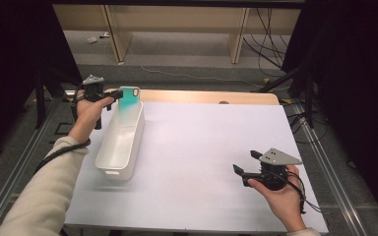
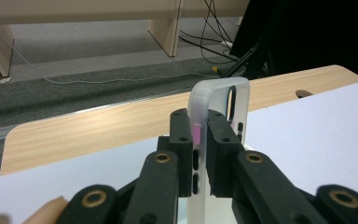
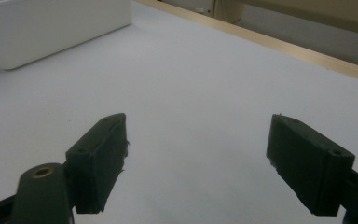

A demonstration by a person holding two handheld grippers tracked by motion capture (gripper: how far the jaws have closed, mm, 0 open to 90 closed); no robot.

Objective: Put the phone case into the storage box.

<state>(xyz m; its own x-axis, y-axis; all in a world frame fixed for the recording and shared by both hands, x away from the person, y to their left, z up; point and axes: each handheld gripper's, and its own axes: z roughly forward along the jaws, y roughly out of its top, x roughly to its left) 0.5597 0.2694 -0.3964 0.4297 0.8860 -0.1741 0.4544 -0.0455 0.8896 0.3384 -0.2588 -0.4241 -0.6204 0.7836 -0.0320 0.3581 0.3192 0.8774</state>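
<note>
Our left tongs (image 2: pixel 200 140) are clamped on the edge of a translucent teal plastic phone case (image 1: pixel 128 98), holding it upright above the far end of the long white plastic bin (image 1: pixel 109 152), while our right tongs (image 3: pixel 196 158) hover spread apart over the white counter (image 1: pixel 202 142).

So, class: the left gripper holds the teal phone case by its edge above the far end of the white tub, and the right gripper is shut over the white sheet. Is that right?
Not quite. The right gripper is open: the right gripper view shows its jaws standing wide apart over the white sheet. The rest holds: the left gripper clamps the teal phone case by its edge above the far end of the white tub.
</note>
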